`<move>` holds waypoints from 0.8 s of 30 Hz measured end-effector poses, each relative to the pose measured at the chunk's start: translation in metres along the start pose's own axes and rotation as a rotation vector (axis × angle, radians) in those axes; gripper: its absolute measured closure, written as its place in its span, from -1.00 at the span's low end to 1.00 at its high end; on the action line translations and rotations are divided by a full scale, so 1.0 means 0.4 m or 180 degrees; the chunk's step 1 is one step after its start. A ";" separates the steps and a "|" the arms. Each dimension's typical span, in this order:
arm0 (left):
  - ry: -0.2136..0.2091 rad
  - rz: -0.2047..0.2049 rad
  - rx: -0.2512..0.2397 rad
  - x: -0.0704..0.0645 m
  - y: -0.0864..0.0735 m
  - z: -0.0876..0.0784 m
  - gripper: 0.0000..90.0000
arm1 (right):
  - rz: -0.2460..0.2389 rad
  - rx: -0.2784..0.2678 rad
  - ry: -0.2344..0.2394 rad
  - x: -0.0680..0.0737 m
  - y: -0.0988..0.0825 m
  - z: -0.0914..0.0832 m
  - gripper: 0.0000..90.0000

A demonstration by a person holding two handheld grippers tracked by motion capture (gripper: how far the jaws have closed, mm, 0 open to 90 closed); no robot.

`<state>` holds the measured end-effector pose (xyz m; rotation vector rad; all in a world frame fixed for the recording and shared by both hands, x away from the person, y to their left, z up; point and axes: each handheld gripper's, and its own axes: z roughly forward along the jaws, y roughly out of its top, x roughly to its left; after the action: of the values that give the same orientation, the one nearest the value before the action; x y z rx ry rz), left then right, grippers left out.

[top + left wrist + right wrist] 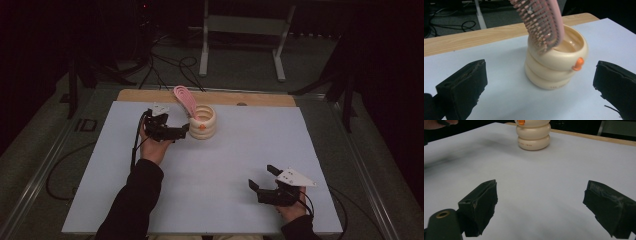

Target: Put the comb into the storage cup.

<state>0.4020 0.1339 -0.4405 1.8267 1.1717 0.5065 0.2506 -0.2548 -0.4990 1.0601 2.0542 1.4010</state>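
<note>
The left gripper [184, 131] is wide open and holds nothing, right beside the cup [202, 122] at the back of the table [210, 170], so a bump could tip it and spill the brush [185, 99].

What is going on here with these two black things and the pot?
A person at a table holds a two-jaw tool in each hand. The left tool sits open right beside a cream ribbed holder on the pale blue table mat, with a pink hairbrush standing tilted inside it. Nothing is gripped at this moment. The right tool rests open near the front edge, away from the holder.
</note>
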 end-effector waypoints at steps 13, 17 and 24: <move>-0.0124 0.0078 0.0063 -0.005 -0.074 -0.067 -1.00 | 0.0001 0.0003 0.0011 0.004 0.000 0.002 -0.75; -0.0144 0.0081 0.0055 -0.005 -0.097 -0.089 -1.00 | -0.0007 0.0008 0.0009 0.006 0.001 0.003 -0.75; -0.0124 0.0120 0.0034 -0.007 -0.145 -0.133 -1.00 | -0.0009 0.0016 0.0019 0.009 0.001 0.004 -0.75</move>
<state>0.3327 0.1653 -0.4610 1.8629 1.1177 0.4849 0.2496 -0.2510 -0.4991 1.0559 2.0636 1.4001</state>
